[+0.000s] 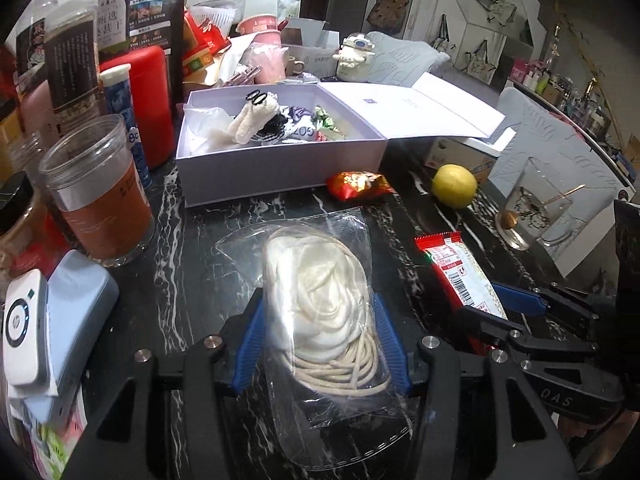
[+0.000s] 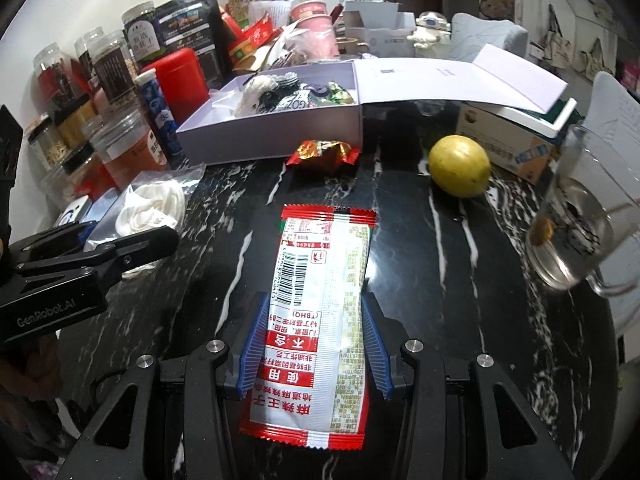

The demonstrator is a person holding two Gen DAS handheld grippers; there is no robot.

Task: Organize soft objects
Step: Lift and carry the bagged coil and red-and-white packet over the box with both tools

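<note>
A clear plastic bag of white cloth and cord (image 1: 320,304) lies on the black marble table, between the blue pads of my left gripper (image 1: 320,320), which is shut on it. The bag also shows in the right wrist view (image 2: 150,204). A red and white snack packet (image 2: 320,300) lies flat between the pads of my right gripper (image 2: 314,320), which is shut on it. The packet also shows in the left wrist view (image 1: 460,272). An open white box (image 1: 280,172) behind holds a knitted white toy (image 1: 256,116) and other soft items.
A red candy wrapper (image 1: 358,184) lies in front of the box. A lemon (image 1: 454,186) and a glass cup (image 1: 540,208) stand at the right. Jars (image 1: 100,188), a red canister (image 1: 146,100) and a pale blue case (image 1: 76,312) crowd the left.
</note>
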